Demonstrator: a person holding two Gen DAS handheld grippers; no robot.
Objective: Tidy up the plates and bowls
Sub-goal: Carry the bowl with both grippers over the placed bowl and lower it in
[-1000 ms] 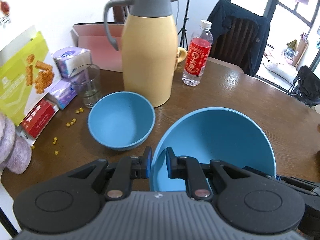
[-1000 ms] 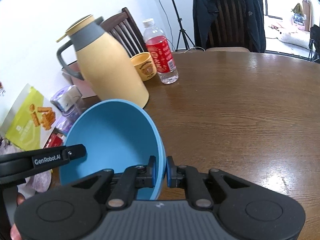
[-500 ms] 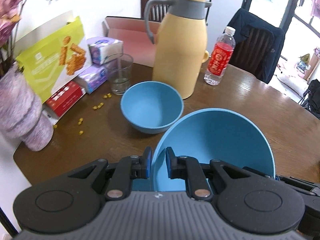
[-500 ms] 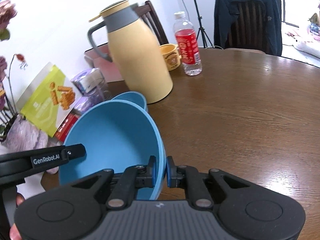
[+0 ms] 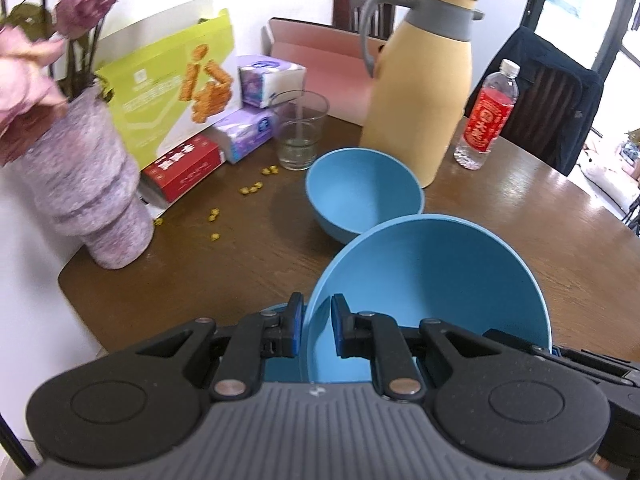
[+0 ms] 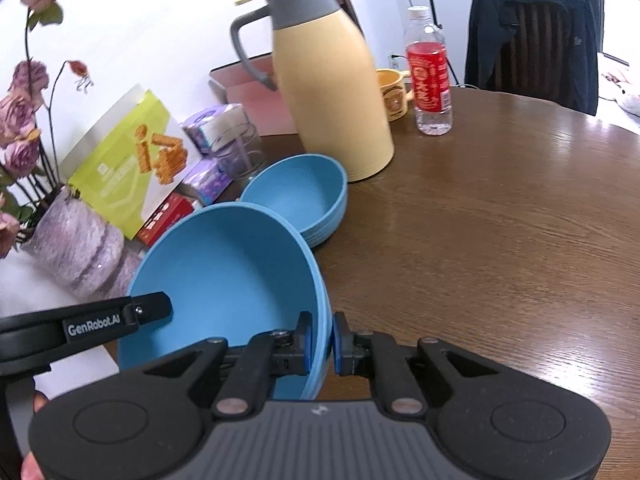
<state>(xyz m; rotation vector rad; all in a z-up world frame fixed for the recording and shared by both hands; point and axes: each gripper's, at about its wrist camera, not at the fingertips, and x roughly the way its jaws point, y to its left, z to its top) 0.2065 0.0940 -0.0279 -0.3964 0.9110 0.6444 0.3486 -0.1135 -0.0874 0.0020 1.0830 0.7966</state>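
Blue big bowl [image 5: 432, 280], rim pinched on either side by the left gripper [image 5: 314, 330] and right gripper [image 6: 320, 344], hangs tilted near the smaller bowl [image 5: 360, 196], seemingly for nesting; contact between them is unclear.

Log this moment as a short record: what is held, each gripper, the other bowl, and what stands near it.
held: large blue bowl, tilted, above the table
left gripper: shut on its left rim
right gripper: shut on its right rim
other bowl: smaller blue bowl, upright on the brown wooden table
near it: yellow jug with grey handle, clear glass, scattered yellow bits
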